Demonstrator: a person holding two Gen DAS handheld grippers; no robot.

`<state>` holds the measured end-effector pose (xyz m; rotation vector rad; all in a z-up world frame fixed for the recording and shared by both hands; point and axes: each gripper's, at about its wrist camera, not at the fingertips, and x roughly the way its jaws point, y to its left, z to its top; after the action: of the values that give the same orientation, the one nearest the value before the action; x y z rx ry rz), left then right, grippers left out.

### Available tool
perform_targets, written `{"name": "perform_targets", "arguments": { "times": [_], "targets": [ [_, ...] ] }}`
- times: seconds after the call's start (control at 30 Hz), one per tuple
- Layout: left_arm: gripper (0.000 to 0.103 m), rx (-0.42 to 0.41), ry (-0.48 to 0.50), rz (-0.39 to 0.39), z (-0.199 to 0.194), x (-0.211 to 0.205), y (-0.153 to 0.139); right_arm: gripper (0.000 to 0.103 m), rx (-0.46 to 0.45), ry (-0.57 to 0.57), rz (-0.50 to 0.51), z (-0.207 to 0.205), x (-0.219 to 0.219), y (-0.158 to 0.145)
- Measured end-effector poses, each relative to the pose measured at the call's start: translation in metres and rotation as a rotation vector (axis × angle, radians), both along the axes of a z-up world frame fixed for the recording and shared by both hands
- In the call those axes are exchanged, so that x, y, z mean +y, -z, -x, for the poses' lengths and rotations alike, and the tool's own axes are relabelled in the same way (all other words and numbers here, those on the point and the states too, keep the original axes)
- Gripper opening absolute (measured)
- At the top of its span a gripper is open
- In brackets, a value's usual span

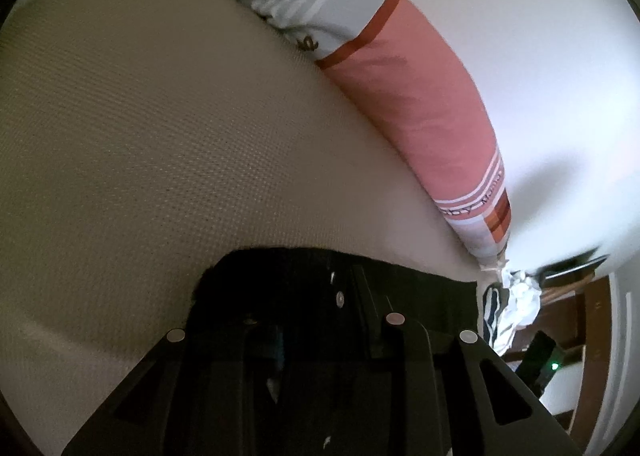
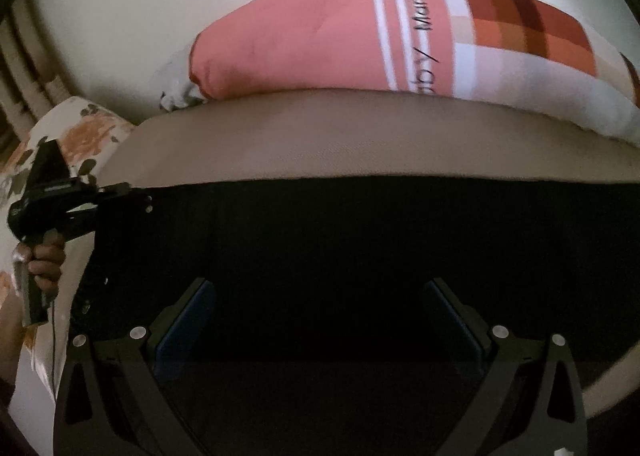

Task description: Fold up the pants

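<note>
Beige bed [image 2: 320, 136] carries one pair of black pants [image 2: 360, 240], spread flat, and one pink bolster [image 2: 304, 40] behind. Left gripper [image 2: 136, 198] is clamped on the pants' left edge; right gripper [image 2: 320, 320] hovers spread wide over the cloth (nothing between its pads). Likely early in the fold: next, right must pinch the edge.

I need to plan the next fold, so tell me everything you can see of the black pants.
The pants are black, soft cloth, too dark to show seams or pockets. They lie flat on the beige bed cover, with a straight far edge short of the pink pillow. The left gripper is clamped on their left corner. The right gripper hangs open over them.
</note>
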<state>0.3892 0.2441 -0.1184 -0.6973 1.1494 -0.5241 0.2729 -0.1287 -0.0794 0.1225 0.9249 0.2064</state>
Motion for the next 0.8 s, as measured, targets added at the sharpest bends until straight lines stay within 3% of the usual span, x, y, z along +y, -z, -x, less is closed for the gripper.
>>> {"name": "perform_targets", "arguments": {
  "times": [0.1,0.17,0.2,0.33,0.63,0.8],
  "targets": [
    [0.027,0.01,-0.024,0.006,-0.003,-0.005,0.007,0.103,-0.003,-0.08,0.0,-0.017,0.0,-0.004],
    [0.019,-0.011,-0.033,0.001,0.0,-0.006,0.004,0.103,0.006,-0.16,0.006,-0.031,-0.002,-0.006],
    [0.01,-0.041,-0.032,-0.01,0.004,-0.007,0.0,0.103,0.009,-0.187,0.014,-0.038,-0.001,-0.006],
    [0.01,-0.117,-0.032,0.024,0.017,-0.004,-0.017,0.103,0.049,-0.342,0.064,-0.069,-0.004,-0.008],
    [0.01,-0.31,0.047,0.012,0.052,-0.011,-0.072,0.102,0.208,-0.708,0.099,-0.125,-0.001,-0.009],
    [0.01,-0.373,0.07,-0.006,0.067,-0.016,-0.089,0.09,0.308,-0.874,0.124,-0.144,0.005,-0.002]
  ]
}}
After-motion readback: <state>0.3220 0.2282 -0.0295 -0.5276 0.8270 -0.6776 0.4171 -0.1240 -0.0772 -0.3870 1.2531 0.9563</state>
